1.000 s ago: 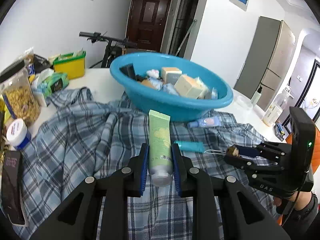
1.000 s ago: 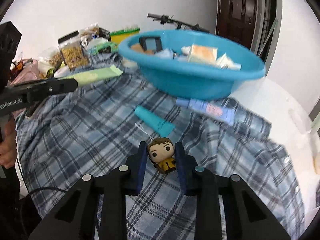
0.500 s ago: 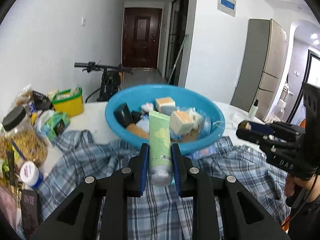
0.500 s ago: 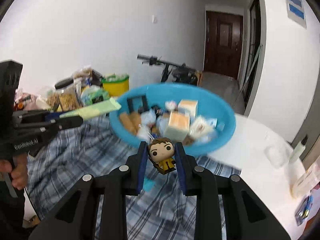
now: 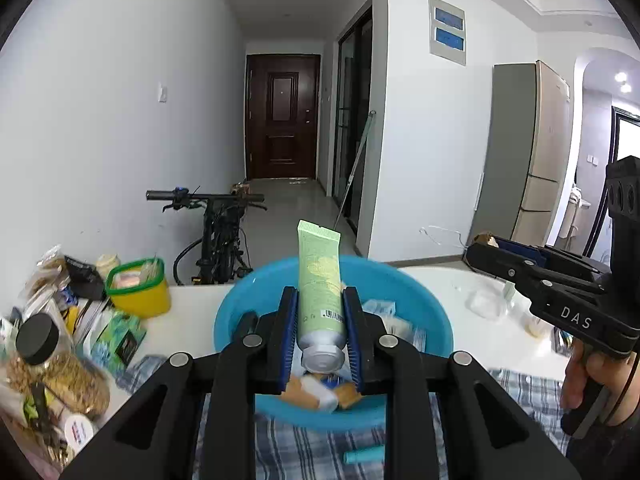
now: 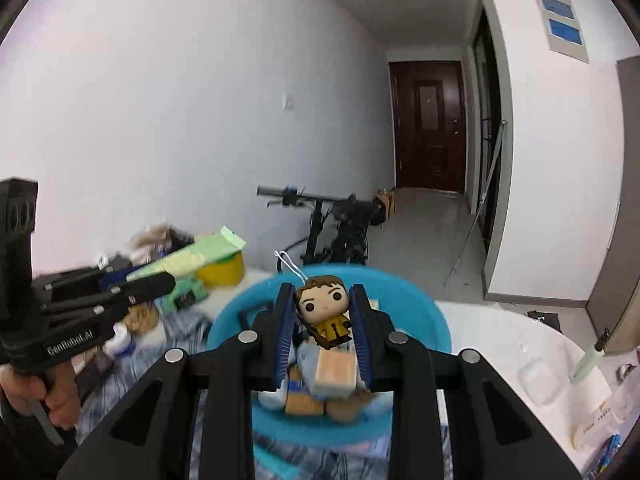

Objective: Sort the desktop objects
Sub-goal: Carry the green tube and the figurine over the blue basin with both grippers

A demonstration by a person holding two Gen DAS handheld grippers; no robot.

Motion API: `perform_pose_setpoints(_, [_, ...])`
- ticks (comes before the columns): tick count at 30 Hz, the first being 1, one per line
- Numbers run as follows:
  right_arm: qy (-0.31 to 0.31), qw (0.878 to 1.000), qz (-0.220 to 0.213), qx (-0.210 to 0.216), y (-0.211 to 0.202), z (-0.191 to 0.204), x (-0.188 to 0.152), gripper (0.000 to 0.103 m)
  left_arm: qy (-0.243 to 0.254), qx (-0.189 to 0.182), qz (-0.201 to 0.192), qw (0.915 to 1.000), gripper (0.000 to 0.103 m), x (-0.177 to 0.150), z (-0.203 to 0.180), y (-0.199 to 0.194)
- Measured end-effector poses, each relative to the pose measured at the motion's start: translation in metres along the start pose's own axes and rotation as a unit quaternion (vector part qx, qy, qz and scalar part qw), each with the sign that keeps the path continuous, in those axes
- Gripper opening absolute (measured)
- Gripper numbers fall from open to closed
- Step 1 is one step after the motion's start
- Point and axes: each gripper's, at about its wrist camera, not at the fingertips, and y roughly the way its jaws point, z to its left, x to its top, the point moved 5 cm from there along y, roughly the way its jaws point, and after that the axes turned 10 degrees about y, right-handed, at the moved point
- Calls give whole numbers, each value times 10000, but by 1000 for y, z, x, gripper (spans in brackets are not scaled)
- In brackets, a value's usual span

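Observation:
My left gripper [image 5: 320, 304] is shut on a pale green tube [image 5: 320, 280], cap toward the camera, held above the blue basin [image 5: 436, 320]. My right gripper [image 6: 324, 312] is shut on a small figurine keychain [image 6: 326, 312] in a yellow coat, also held over the blue basin [image 6: 420, 312]. The basin holds several small boxes and packets. The right gripper shows at the right of the left wrist view [image 5: 492, 252]. The left gripper and its tube show at the left of the right wrist view [image 6: 160, 276].
A plaid cloth [image 5: 304, 452] covers the table in front of the basin, with a teal tube [image 5: 364, 455] on it. A yellow tub [image 5: 138, 292], a snack jar [image 5: 52, 364] and packets crowd the left side. Bottles [image 6: 592, 356] stand at right. A bicycle [image 5: 216, 232] stands behind.
Both grippers have risen from the cloth and moved forward over the basin, each still holding its object. The cloth and the tubes on it have dropped low in view.

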Motion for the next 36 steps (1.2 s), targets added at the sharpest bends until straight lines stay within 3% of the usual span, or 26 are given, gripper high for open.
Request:
perform_pose_setpoints(9, [-1,9999,125,10,40,-4,19,26,-158,-60,118,9998,24,17,15,59])
perform_pose_setpoints(17, [98,9995,304,-76,76,-25,7,26,-121,67,408,9991,24,-3,21,105])
perform_pose_setpoints(36, [104,9986,512,-19,88,-34,-3,26,-117,87,686,9975,24,-23,20,128])
